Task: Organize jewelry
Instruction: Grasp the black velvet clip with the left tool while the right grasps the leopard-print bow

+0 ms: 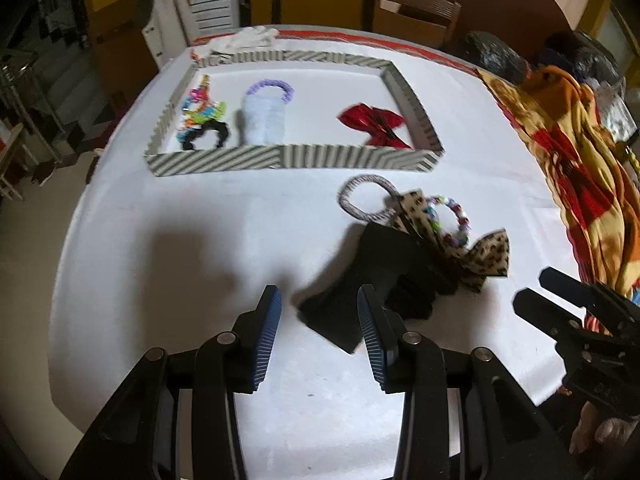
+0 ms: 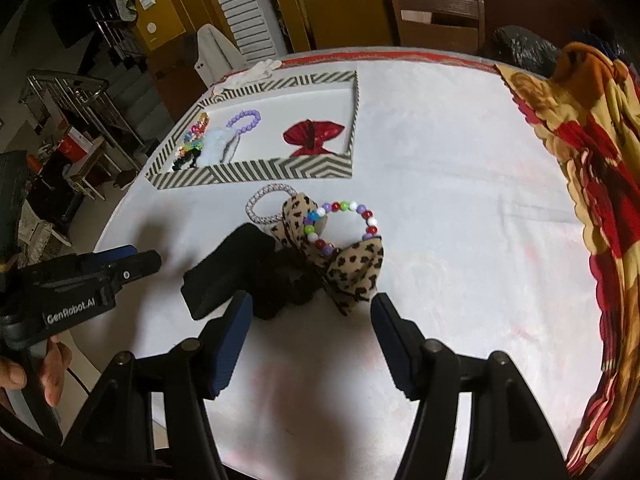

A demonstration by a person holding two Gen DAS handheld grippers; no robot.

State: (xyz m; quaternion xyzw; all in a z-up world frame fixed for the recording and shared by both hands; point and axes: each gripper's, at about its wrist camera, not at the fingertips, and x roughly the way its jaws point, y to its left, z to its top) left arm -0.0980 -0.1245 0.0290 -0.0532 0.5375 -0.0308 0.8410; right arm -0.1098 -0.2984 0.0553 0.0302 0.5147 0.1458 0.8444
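Observation:
A striped tray (image 1: pixel 288 158) (image 2: pixel 256 170) at the table's far side holds a red bow (image 1: pixel 374 124) (image 2: pixel 314 136), a purple bead bracelet (image 1: pixel 272 87) (image 2: pixel 244 120), a pale blue fluffy piece (image 1: pixel 262 120) and colourful clips (image 1: pixel 200 108). In front of it lies a pile: a black bow (image 1: pixel 360 288) (image 2: pixel 240 272), a leopard bow (image 1: pixel 490 258) (image 2: pixel 352 272), a multicolour bead bracelet (image 1: pixel 452 220) (image 2: pixel 344 220) and a grey hair tie (image 1: pixel 366 202) (image 2: pixel 268 202). My left gripper (image 1: pixel 318 300) is open, just short of the black bow. My right gripper (image 2: pixel 312 308) is open, just short of the leopard bow.
An orange and red patterned cloth (image 1: pixel 576 168) (image 2: pixel 592 184) drapes over the table's right side. White gloves (image 1: pixel 248 38) lie behind the tray. Chairs (image 1: pixel 416 12) stand beyond the table. The white tablecloth (image 1: pixel 224 232) drops off at the left edge.

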